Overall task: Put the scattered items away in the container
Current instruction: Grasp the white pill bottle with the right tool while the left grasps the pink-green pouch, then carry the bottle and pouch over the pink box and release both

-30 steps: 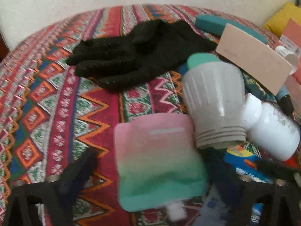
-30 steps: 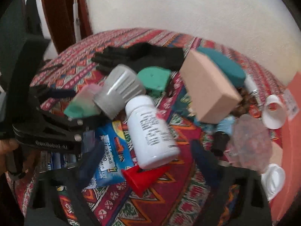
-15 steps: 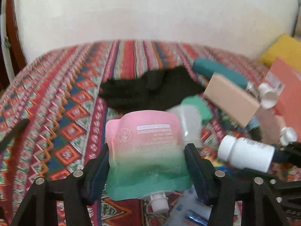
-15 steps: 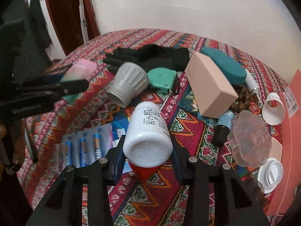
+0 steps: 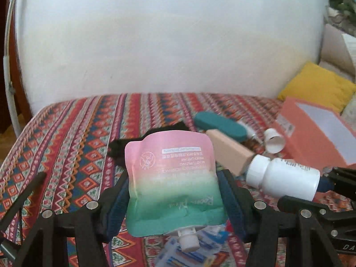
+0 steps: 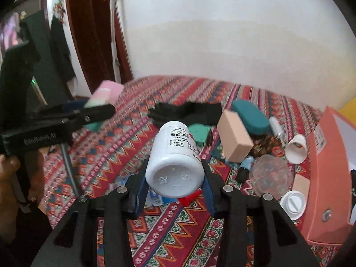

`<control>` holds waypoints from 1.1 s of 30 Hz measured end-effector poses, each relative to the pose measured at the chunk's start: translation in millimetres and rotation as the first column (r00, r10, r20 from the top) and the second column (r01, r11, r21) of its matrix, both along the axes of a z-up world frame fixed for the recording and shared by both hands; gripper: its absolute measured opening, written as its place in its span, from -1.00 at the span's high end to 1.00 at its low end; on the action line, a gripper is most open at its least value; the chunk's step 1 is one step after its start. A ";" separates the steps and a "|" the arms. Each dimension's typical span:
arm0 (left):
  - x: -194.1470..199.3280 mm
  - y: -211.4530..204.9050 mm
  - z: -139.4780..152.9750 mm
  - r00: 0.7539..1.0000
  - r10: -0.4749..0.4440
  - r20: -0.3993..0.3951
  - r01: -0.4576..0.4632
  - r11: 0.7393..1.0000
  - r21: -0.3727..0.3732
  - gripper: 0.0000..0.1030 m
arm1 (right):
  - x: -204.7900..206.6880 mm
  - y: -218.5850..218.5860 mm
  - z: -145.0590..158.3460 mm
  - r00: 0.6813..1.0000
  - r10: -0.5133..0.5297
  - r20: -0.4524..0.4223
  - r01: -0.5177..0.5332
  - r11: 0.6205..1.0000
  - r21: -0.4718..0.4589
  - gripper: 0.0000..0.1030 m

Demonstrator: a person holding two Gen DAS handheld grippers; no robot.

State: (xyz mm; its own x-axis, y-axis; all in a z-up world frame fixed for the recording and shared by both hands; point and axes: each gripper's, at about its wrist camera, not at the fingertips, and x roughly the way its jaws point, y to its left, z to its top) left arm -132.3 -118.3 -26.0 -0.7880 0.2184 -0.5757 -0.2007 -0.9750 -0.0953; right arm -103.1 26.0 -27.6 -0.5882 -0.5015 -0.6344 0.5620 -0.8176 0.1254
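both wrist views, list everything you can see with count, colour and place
pouch: 1, pink-to-green, held in left gripper, spout down
bottle: 1, white, held in right gripper
glove: 1, black, on cloth, far side
case: 1, teal, beside tan box
tan box: 1, centre right
orange box: 1, open, right edge
paper cup: 1, white, on its side by orange box
cloth: 1, red patterned, under everything
cushion: 1, yellow, behind orange box
left gripper: black, blue fingers
right gripper: black, blue fingers

surface: red patterned woven cloth (image 5: pixel 73 138) | backdrop: plain white wall (image 5: pixel 166 40) | right: mustard-yellow cushion (image 5: pixel 318 84) | left: dark red wooden door frame (image 6: pixel 89 33); dark hanging garment (image 6: pixel 60 51)
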 end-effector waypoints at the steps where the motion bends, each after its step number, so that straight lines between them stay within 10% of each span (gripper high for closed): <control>1: 4.6 4.9 5.5 1.000 -0.007 -0.011 0.007 1.000 -0.002 -0.27 | 4.3 3.0 5.9 1.000 -0.002 -0.011 0.002 1.000 -0.010 0.13; 19: 77.9 115.8 85.3 0.974 -0.147 -0.175 0.134 0.987 -0.085 -0.27 | 94.2 115.1 107.6 0.970 -0.150 -0.190 0.117 0.978 -0.174 0.13; 33: 108.7 225.8 155.4 0.898 -0.322 -0.300 0.326 0.945 -0.040 -0.27 | 156.1 219.4 175.9 0.854 -0.392 -0.342 0.308 0.911 -0.275 0.12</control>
